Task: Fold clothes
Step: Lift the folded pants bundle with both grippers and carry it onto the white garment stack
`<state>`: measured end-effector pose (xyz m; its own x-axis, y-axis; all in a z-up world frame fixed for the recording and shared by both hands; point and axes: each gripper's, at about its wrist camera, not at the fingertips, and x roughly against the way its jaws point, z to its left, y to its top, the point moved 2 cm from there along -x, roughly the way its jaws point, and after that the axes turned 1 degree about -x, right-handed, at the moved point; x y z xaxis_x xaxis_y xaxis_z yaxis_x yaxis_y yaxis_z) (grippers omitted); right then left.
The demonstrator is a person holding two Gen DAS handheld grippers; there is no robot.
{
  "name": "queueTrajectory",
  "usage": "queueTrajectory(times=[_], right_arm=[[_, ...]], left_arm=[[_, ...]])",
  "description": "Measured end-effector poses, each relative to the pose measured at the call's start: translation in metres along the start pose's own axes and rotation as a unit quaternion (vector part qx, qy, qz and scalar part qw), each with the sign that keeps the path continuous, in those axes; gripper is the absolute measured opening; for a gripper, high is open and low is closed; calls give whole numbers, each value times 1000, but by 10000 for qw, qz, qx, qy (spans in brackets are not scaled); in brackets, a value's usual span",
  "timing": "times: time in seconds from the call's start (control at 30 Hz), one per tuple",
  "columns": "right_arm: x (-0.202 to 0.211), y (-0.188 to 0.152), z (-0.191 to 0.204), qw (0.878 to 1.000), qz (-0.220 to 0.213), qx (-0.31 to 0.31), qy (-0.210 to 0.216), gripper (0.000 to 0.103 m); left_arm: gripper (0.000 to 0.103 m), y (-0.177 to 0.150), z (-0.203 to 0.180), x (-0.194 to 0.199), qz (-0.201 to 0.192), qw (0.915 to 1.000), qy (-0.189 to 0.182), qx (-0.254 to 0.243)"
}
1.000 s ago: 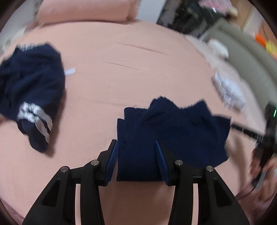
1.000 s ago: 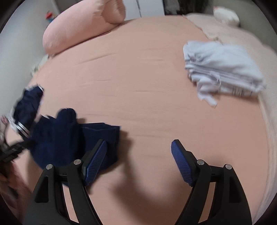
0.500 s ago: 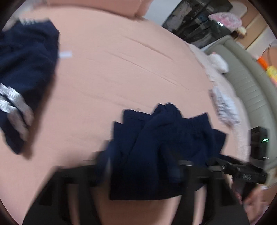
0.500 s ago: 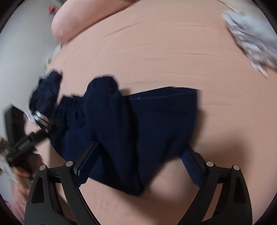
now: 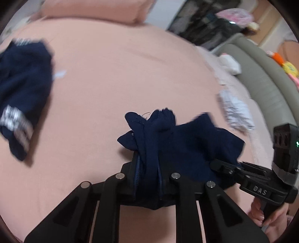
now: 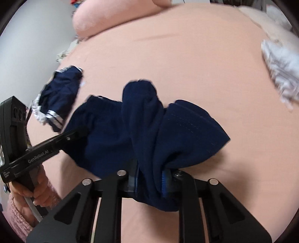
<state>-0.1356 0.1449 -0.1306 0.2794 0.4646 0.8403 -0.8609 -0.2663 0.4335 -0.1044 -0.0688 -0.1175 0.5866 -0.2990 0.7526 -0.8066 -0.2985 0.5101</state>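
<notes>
A folded navy garment hangs bunched between both grippers over the pink bed. My left gripper is shut on one end of it. My right gripper is shut on the other end of the navy garment. The right gripper also shows in the left wrist view, and the left gripper shows in the right wrist view. A second navy garment with silver stripes lies crumpled at the left of the bed; it also shows in the right wrist view.
A folded white garment lies at the bed's right side, also in the left wrist view. A pink pillow lies at the head of the bed. A grey padded bed frame runs along the right.
Both grippers have closed on the navy garment, which lay flat on the bed before, and it is now bunched up between them. The right gripper moved left onto it.
</notes>
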Motion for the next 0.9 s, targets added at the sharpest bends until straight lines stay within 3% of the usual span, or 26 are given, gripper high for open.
queueTrajectory(times=[0.13, 0.27, 0.57, 0.67, 0.77, 0.83, 0.87, 0.9], right_arm=[[54, 17, -31, 9993, -341, -114, -91, 16], [105, 42, -90, 9974, -550, -343, -319, 16], [206, 111, -217, 9829, -1319, -468, -1195, 16], [224, 130, -260, 9768, -1512, -613, -1388, 16], [201, 138, -308, 9762, -1371, -994, -1355, 24], [149, 137, -334, 9769, -1031, -1288, -1361, 31], [126, 135, -347, 9765, -869, -1432, -1359, 33], [114, 130, -359, 9754, -777, -1581, -1322, 38]], left_arm=[[16, 30, -62, -5, -63, 9982, -446, -384], [16, 67, -131, -31, -47, 9940, -825, -724], [16, 142, -275, -111, -318, 9874, -1216, -959], [17, 162, -298, -147, -237, 9909, -1021, -847], [20, 162, -290, -195, -7, 9948, -923, -430], [25, 153, -279, -233, 342, 9962, -719, -343], [41, 146, -273, -254, 623, 9960, -518, -370], [51, 143, -268, -267, 800, 9953, -384, -386]])
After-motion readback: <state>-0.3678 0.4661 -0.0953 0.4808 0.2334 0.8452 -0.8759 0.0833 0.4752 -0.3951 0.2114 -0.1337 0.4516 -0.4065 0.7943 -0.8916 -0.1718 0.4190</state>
